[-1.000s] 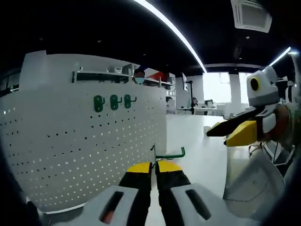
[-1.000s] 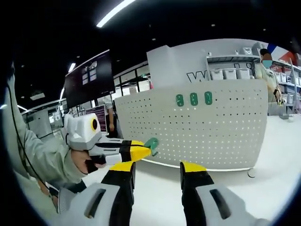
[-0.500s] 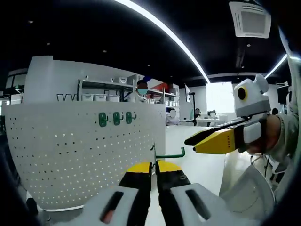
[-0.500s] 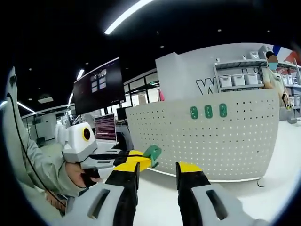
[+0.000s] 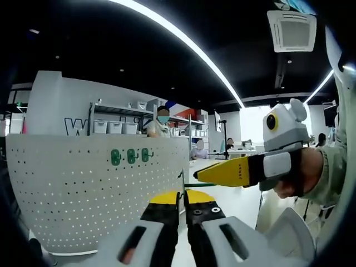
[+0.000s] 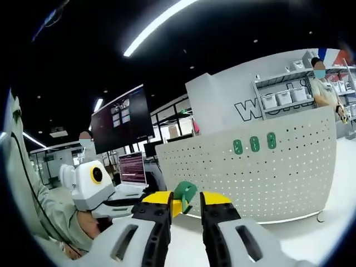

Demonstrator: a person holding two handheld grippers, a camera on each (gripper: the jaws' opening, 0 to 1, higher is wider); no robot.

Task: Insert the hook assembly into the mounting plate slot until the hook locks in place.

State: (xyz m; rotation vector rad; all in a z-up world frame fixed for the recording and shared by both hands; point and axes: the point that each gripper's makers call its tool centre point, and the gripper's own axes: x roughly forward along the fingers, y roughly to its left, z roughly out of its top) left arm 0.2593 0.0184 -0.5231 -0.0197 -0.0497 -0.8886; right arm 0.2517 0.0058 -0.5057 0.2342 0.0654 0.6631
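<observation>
Three green hooks (image 5: pixel 131 156) sit on the white pegboard (image 5: pixel 83 189); left gripper (image 5: pixel 181 197) clenched on a green hook (image 6: pixel 184 194), right gripper (image 6: pixel 186 201) released beside it

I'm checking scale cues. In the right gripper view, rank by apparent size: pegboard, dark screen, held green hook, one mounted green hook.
1. Pegboard
2. Dark screen
3. Held green hook, though it sits close to the camera, so its true size is unsure
4. One mounted green hook, far off on the pegboard
</observation>
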